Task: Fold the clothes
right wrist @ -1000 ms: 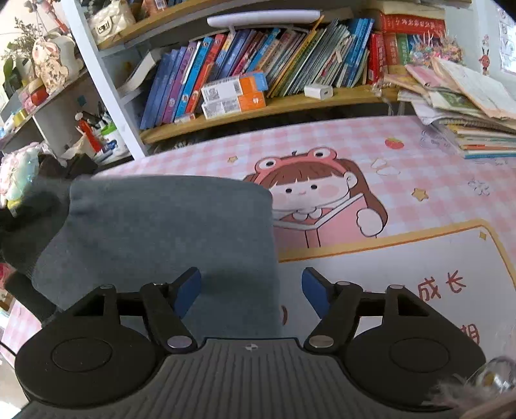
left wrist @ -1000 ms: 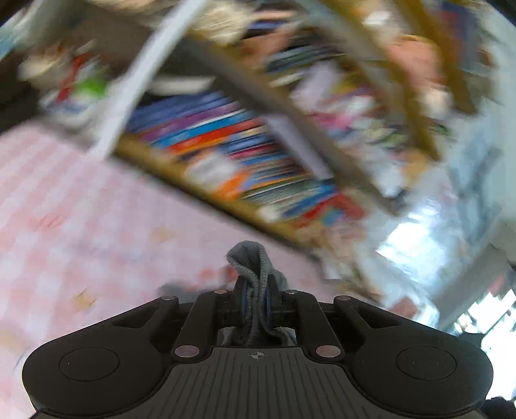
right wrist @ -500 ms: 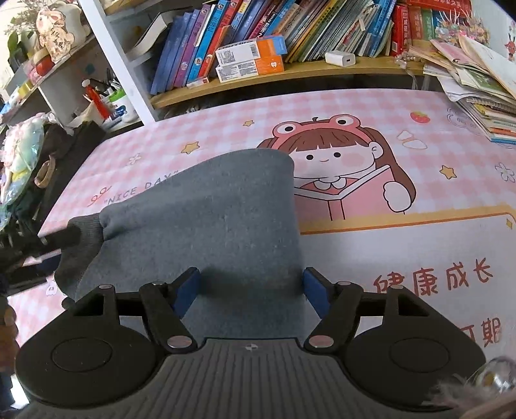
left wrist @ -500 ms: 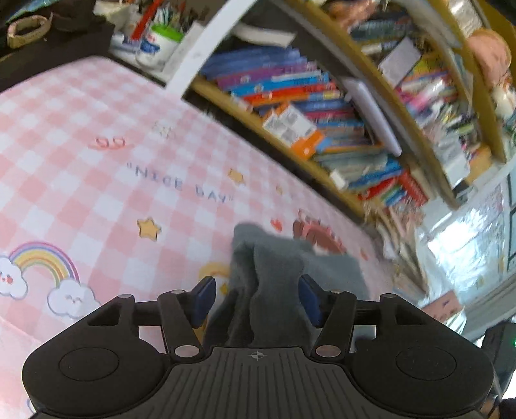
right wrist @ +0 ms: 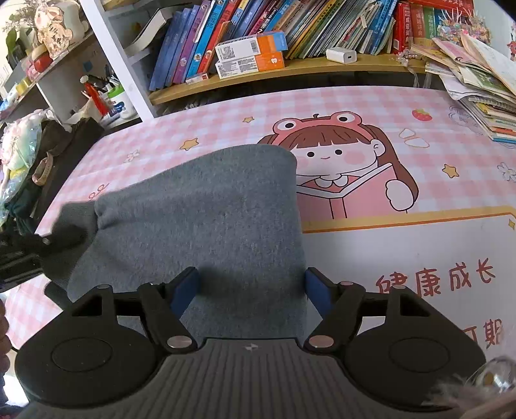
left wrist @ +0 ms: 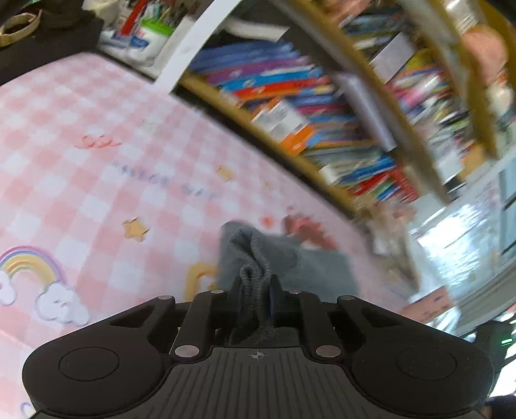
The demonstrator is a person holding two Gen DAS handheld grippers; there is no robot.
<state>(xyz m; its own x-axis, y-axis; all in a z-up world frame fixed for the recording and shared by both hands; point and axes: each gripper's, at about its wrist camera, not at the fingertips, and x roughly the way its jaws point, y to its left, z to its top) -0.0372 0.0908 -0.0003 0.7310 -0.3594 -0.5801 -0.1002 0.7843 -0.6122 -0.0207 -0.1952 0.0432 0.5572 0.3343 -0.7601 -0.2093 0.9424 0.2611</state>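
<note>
Left wrist view: your left gripper (left wrist: 254,290) has its jaws nearly together, pinching the ribbed cuff (left wrist: 253,274) of the grey garment (left wrist: 309,267). Half a second ago these jaws stood wide with the cloth loose between them; they have just been closing, and the cuff is now bunched upright between the pads. A second ago they were also clamped on it, with the view tilted up at the bookshelf (left wrist: 322,106); now more of the pink checked mat (left wrist: 80,167) on the worktop fills the frame. The picture is blurred.

Right wrist view: your right gripper (right wrist: 253,287) keeps its jaws wide, the blue pads (right wrist: 185,288) apart on either side of the garment's near part, with no pad seen pressing the cloth. The grey garment (right wrist: 206,219) lies folded on the mat (right wrist: 371,106), its right edge beside the cartoon girl (right wrist: 338,164). Compared with a second ago, the cloth sits lower and flatter, and its left sleeve end (right wrist: 72,222) is drawn out toward the left gripper (right wrist: 19,254), seen dark and blurred at the left edge. The books (right wrist: 245,25) on the shelf sit as before.
</note>
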